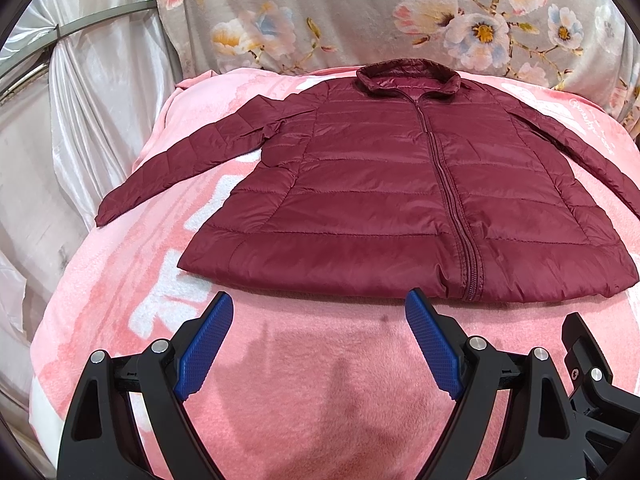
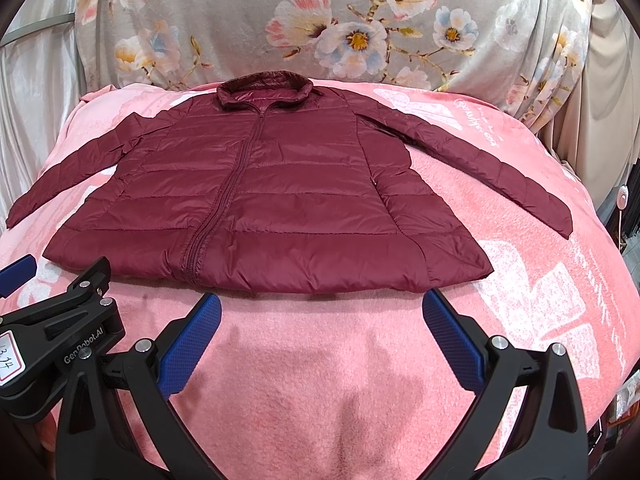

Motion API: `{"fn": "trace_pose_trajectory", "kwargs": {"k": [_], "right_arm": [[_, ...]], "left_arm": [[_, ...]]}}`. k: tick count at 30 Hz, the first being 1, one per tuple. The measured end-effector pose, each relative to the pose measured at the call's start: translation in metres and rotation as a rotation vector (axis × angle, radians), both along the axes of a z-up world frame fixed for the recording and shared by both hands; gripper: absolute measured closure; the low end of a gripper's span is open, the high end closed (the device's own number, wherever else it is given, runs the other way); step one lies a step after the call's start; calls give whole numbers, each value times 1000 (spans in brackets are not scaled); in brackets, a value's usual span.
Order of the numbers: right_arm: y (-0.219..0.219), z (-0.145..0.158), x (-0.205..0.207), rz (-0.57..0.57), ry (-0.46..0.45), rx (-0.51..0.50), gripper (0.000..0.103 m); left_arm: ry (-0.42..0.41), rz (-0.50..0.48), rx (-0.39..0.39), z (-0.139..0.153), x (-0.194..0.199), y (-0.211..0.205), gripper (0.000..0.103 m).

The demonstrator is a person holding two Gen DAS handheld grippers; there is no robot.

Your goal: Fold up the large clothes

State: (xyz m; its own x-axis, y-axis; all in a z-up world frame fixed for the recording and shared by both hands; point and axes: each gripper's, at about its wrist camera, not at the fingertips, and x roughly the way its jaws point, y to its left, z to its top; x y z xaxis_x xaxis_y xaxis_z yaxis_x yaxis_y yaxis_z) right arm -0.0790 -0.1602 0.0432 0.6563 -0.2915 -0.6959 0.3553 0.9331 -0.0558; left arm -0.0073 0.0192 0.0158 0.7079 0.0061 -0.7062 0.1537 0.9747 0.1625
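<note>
A: Nearest to us, what do we record for the grippers?

B: We find the left gripper (image 1: 319, 304) with its jaws spread wide and nothing between them but bare pink blanket (image 1: 304, 392). Its blue pads (image 1: 206, 346) hang over the blanket just short of the jacket's hem, and we see no contact with the cloth. The right gripper (image 2: 322, 306) stands the same way: jaws apart, blue pads (image 2: 454, 344) clear of the fabric, nothing gripped. In the right wrist view we note the left gripper's black frame at the lower left, bearing a small handwritten label (image 2: 9, 358).

A: And the garment?

B: We log one maroon quilted jacket (image 1: 400, 184), lying front up and flat on the blanket just beyond both grippers. The zip (image 2: 224, 200) is closed from hem to collar. The hem is the near edge, the collar (image 2: 264, 88) the far one. Both sleeves are spread outward; the left sleeve (image 1: 180, 160) and the right sleeve (image 2: 492, 176) each slant down toward the near side.

A: Any containers?

B: We can list none in either view; the blanket alone bears the jacket.

A: Farther back?

B: Behind the collar we note a grey floral cloth (image 2: 340, 20), and at the left a pale satin drape (image 1: 100, 80)
</note>
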Motion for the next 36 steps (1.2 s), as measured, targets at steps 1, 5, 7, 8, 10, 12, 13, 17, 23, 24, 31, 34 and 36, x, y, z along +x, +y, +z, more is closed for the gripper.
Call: {"fn": "trace_pose_trajectory", "kwargs": {"k": [1, 5, 7, 8, 10, 12, 13, 17, 23, 24, 31, 34, 36], "right_arm": [[0, -1, 0, 0, 2, 2, 5], [-6, -14, 2, 20, 15, 54, 5], [-17, -19, 9, 21, 24, 104, 5], [-26, -21, 10, 9, 21, 133, 5], [-49, -23, 12, -32, 16, 168, 5], [-77, -23, 12, -92, 6, 198, 5], [-96, -23, 11, -129, -4, 219, 5], [-172, -22, 4, -275, -46, 308, 5], [-296, -26, -13, -518, -134, 412, 5], [-318, -30, -16, -567, -149, 431, 5], [-414, -65, -20, -766, -209, 542, 5], [-432, -70, -18, -807, -237, 521, 5], [-439, -68, -10, -820, -239, 474, 6]], "left_arm": [[2, 0, 1, -1, 0, 0, 19], [25, -11, -3, -7, 9, -6, 19], [34, -14, -2, -9, 13, -7, 18], [37, -14, -3, -10, 14, -7, 18], [46, -7, -5, -11, 20, -6, 17], [54, 3, -12, -12, 28, -4, 17], [57, 8, -14, -12, 32, -2, 17], [67, 36, -11, -13, 50, 3, 17], [82, 70, -12, -15, 81, 13, 17], [87, 76, -14, -16, 85, 15, 17], [99, 146, -25, -19, 122, 31, 17], [108, 177, -32, -21, 138, 39, 17], [118, 199, -38, -23, 149, 45, 17]]}}
